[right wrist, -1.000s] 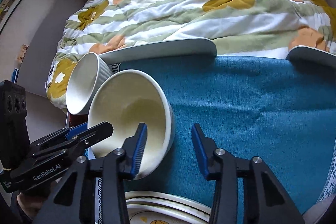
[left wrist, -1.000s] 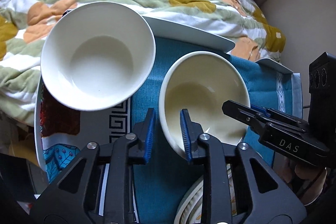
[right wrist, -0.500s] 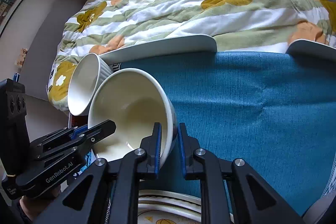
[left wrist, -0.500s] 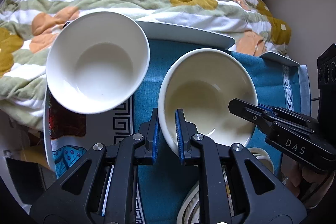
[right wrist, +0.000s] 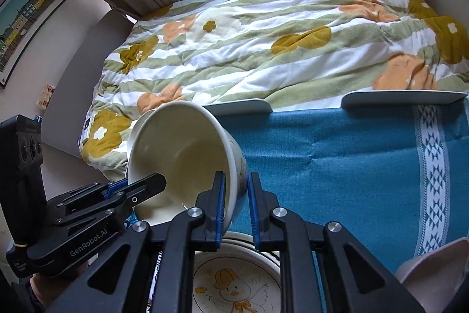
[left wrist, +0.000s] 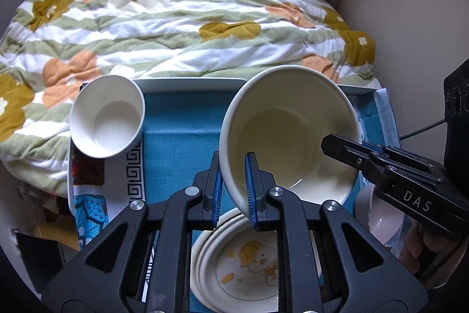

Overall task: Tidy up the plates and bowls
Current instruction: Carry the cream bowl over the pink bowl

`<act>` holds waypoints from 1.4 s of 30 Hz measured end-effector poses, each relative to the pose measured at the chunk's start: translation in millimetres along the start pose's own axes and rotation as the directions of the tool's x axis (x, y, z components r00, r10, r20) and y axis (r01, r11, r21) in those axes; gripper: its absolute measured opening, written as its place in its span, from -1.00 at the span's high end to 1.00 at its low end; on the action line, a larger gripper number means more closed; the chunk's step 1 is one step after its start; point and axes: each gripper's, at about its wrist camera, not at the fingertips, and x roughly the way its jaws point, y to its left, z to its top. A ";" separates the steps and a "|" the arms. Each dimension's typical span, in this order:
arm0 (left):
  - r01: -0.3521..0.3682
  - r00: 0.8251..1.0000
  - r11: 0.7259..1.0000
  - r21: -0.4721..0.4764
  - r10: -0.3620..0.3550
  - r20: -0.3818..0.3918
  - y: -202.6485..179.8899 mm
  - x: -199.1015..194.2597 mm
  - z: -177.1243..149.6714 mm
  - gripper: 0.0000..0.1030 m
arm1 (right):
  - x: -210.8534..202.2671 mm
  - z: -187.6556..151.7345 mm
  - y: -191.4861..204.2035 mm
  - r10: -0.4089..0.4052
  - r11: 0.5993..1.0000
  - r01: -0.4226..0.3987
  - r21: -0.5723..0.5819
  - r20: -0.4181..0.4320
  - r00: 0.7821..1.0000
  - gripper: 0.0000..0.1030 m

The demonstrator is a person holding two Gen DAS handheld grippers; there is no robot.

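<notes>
Both claws grip 1 cream bowl [left wrist: 288, 134] by opposite sides of its rim, and the bowl hangs tilted in the air above the blue cloth [right wrist: 337, 154] that covers the worktop. The left claw [left wrist: 233, 184] is closed on the rim's near-left edge, 1 blue pad inside the bowl and 1 outside. The right claw [right wrist: 236, 206] is pinched shut on the opposite wall in the same way, its pads pressing either side of the rim. In the left wrist view the right claw reaches into the bowl from the right, and the hand [left wrist: 419, 248] that holds it shows below it.

Directly under the bowl sits a stack of plates [right wrist: 234, 283] with a yellow duck printed on the top 1. A smaller white bowl [left wrist: 107, 116] lies tipped at the worktop's far-left corner, well apart from the held bowl. A pale pink dish [left wrist: 381, 216] shows at the right edge. Beyond the worktop lies a bed with a flowered quilt [left wrist: 176, 19].
</notes>
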 end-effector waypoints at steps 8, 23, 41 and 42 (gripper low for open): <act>0.004 0.998 0.999 0.038 -0.006 0.062 -101.2 -35.0 -32.6 0.75 | -86.8 -29.4 -44.2 -0.002 1.000 0.003 -0.009 0.082 0.997 0.72; 0.051 0.998 0.997 0.057 -0.050 -0.028 -247.7 5.7 -108.1 0.75 | -165.9 -104.5 -172.4 -0.065 0.997 0.063 0.046 0.046 0.997 0.72; 0.075 0.965 0.971 0.228 -0.013 -0.261 -267.6 108.9 -108.3 0.76 | -107.7 -153.7 -231.1 -0.136 0.940 0.151 0.305 -0.070 0.988 0.73; 0.075 0.963 0.968 0.239 -0.008 -0.268 -268.2 111.7 -108.5 0.76 | -106.4 -155.3 -231.7 -0.140 0.937 0.156 0.313 -0.074 0.987 0.73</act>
